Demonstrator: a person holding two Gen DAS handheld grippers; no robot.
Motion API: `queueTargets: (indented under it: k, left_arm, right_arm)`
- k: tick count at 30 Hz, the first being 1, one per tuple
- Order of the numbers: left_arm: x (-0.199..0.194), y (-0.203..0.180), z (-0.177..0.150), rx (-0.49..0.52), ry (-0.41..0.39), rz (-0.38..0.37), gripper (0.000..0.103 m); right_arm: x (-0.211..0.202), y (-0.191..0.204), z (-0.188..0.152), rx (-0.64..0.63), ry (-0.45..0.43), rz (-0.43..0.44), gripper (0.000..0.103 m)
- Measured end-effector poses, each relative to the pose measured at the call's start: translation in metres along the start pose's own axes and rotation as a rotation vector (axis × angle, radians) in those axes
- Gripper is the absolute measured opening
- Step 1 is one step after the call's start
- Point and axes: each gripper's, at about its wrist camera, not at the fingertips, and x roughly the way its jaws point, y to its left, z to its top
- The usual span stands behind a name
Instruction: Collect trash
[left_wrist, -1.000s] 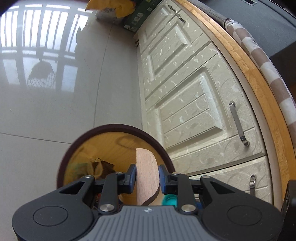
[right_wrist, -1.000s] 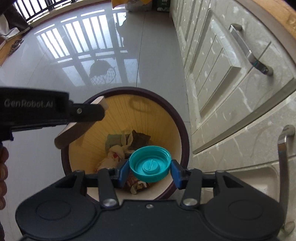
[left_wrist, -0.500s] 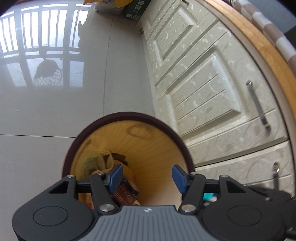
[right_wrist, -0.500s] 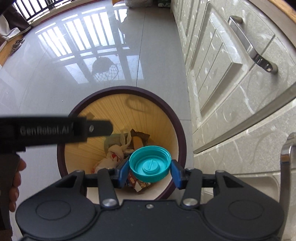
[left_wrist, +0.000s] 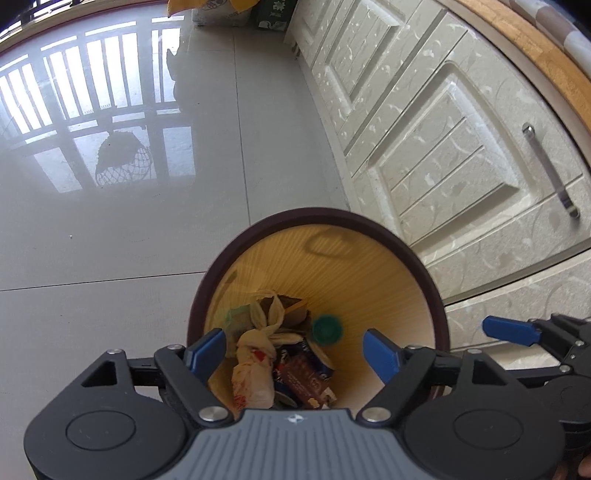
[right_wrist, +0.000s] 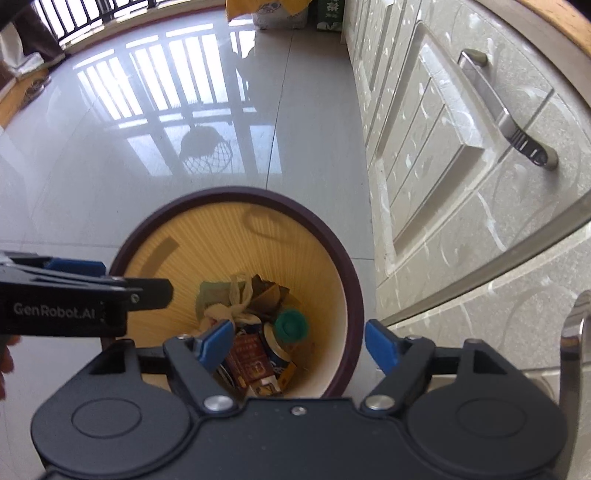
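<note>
- The left tool (left_wrist: 293, 350) is held above the waste bin (left_wrist: 436, 295); its jaws have just been opening, are spread wide, and nothing is gripped between them.
- The right tool (right_wrist: 299, 341) is held over the same bin; its jaws have just been opening and are empty.
- The teal lid (right_wrist: 291, 325) is seen inside the bin, on the other rubbish (right_wrist: 245, 354).
- The bin is stood on the tiled floor (left_wrist: 110, 240), just beside the cabinet (left_wrist: 461, 155).
</note>
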Motion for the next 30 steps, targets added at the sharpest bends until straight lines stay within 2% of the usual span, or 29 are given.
queueTargets:
  k: [3, 9, 14, 18, 30]
  left_arm:
    - [0.001, 0.002, -0.002, 0.026, 0.017, 0.042, 0.095]
    - [-0.001, 0.007, -0.003, 0.048, 0.02, 0.088, 0.103]
    - [-0.003, 0.009, -0.002, 0.045, 0.026, 0.09, 0.103]
    - [-0.006, 0.011, -0.003, 0.029, 0.023, 0.081, 0.103]
    - [-0.042, 0.006, -0.008, 0.024, -0.031, 0.111, 0.103]
  right_arm:
    - [0.006, 0.001, -0.003, -0.029, 0.023, -0.017, 0.079]
    - [0.007, 0.0, -0.004, -0.041, 0.029, -0.031, 0.082]
    - [0.005, -0.002, -0.003, -0.033, 0.021, -0.046, 0.096]
    - [0.002, -0.003, -0.003, -0.023, 0.009, -0.055, 0.102]
    - [-0.027, 0.008, -0.003, -0.056, -0.021, -0.068, 0.103]
